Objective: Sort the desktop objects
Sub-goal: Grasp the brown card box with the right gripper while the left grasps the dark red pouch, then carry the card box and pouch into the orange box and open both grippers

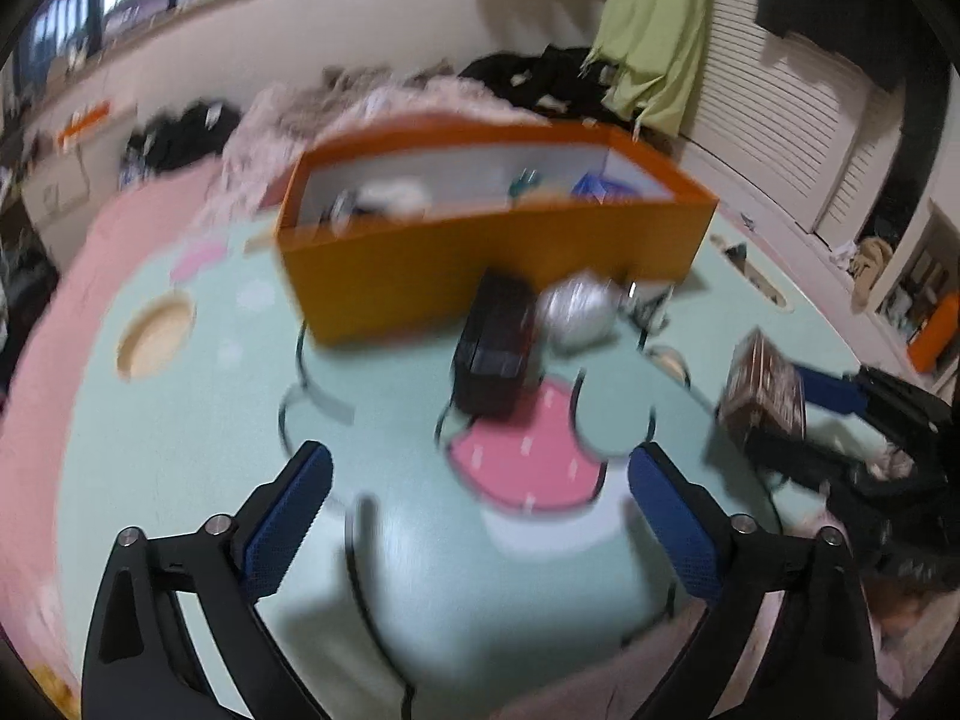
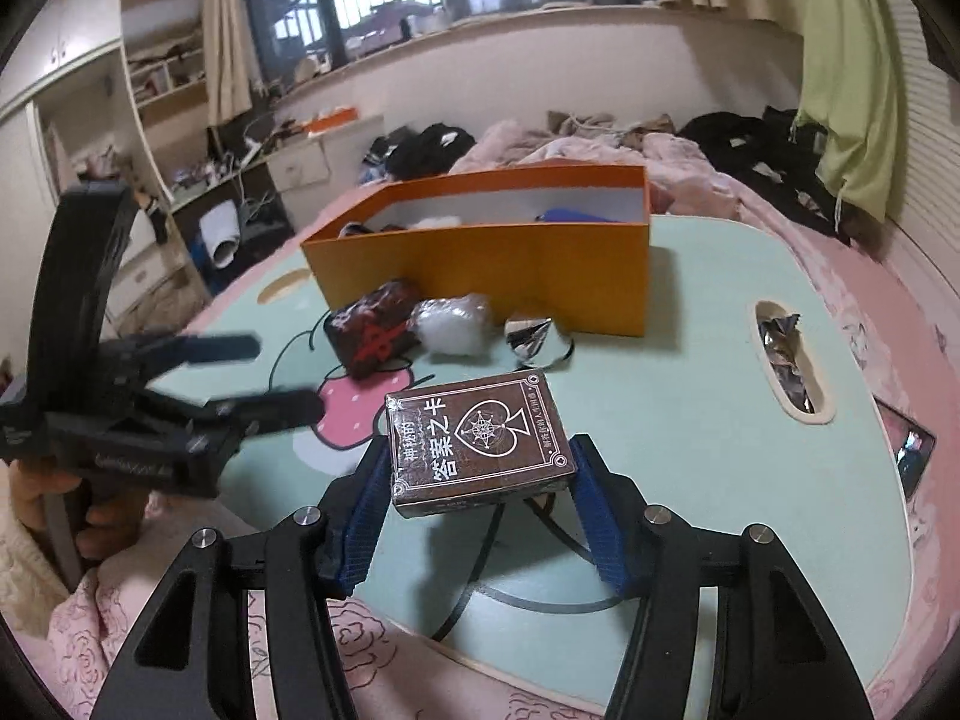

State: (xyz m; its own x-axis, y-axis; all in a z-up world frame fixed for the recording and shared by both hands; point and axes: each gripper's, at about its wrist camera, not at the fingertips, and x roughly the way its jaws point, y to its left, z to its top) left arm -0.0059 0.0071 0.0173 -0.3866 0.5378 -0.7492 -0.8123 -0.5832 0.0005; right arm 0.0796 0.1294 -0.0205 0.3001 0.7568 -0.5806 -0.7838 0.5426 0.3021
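Gripping a brown card box (image 2: pixel 480 441) between its blue pads just above the desk (image 2: pixel 690 372), the right tool (image 2: pixel 480 483) faces the orange box (image 2: pixel 498 255) ahead, while the left tool (image 1: pixel 480 510) hangs wide and empty.

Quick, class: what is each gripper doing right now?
Left gripper: open, empty.
Right gripper: shut on the brown card box.
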